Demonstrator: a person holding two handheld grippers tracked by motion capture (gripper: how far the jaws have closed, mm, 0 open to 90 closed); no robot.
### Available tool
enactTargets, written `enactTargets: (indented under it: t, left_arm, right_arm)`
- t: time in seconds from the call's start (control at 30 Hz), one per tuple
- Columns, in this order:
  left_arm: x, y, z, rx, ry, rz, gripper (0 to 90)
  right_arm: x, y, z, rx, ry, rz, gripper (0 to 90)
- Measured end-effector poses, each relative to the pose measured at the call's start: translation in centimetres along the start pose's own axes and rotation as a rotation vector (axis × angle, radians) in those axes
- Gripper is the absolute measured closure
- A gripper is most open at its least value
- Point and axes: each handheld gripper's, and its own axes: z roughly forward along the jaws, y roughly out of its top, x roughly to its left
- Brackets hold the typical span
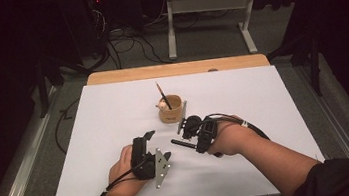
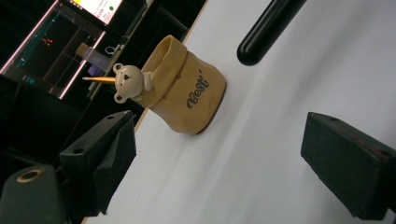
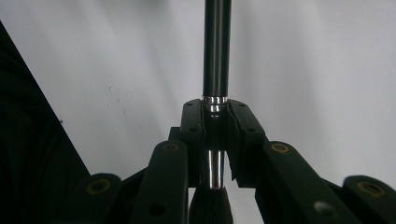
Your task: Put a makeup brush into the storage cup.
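Right hand-held gripper (image 1: 184,127): jaws clamped on a black, metal-banded brush handle (image 1: 182,143), centre of the high view.
Left hand-held gripper (image 1: 157,144): jaws apart, nothing between them, lower centre.
Holder: tan bag-shaped pot with a white bear figure (image 1: 170,108), on the white bench (image 1: 113,110), just above the right hand-held gripper.
Risk: the long handle could likely knock the light pot over, or swivel in the narrow grip.

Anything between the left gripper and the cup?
Bare white sheet lies between the open left gripper and the cup, in the left gripper view.
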Motion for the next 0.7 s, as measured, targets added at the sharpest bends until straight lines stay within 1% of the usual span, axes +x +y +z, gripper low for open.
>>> enactTargets:
  t: [0.13,0.17,0.2,0.23,0.27,0.33,0.37,0.43,0.5,0.63,0.7]
  left_arm:
    - [-0.2,0.1,-0.1,-0.014,0.013,0.035,12.4]
    - [-0.3,0.1,-0.2,-0.023,0.016,0.043,14.5]
    - [-0.3,0.1,-0.2,-0.025,0.019,0.057,14.5]
    - [-0.3,0.2,-0.2,-0.026,0.02,0.064,15.2]
    - [-0.4,0.2,-0.3,-0.026,0.027,0.072,15.6]
    - [-0.4,0.2,-0.3,-0.026,0.027,0.075,15.8]
    - [-0.4,0.2,-0.3,-0.026,0.033,0.085,16.0]
    - [-0.5,0.2,-0.3,-0.032,0.033,0.095,17.0]
    - [-0.5,0.3,-0.4,-0.026,0.035,0.117,17.9]
    - [-0.8,0.4,-0.5,-0.034,0.035,0.138,20.2]
    - [-0.9,0.4,-0.5,-0.036,0.03,0.157,22.3]
  right_arm:
    - [0.2,0.2,0.1,0.006,-0.001,-0.008,80.0]
    - [0.3,0.4,0.2,0.014,0.002,-0.011,80.0]
    - [0.3,0.4,0.2,0.014,0.002,-0.011,80.0]
    - [0.3,0.5,0.3,0.016,-0.004,-0.02,80.0]
    - [0.5,0.7,0.4,0.014,0.002,-0.021,80.0]
    - [0.6,0.8,0.4,0.02,0.001,-0.027,80.0]
    - [0.7,0.9,0.4,0.017,0.0,-0.03,80.0]
    - [0.9,1.2,0.5,0.018,-0.001,-0.041,80.0]
    - [1.0,1.4,0.6,0.022,-0.002,-0.044,80.0]
    - [1.2,1.7,0.8,0.03,-0.001,-0.05,80.0]
    - [1.3,1.8,0.8,0.037,0.002,-0.051,79.9]
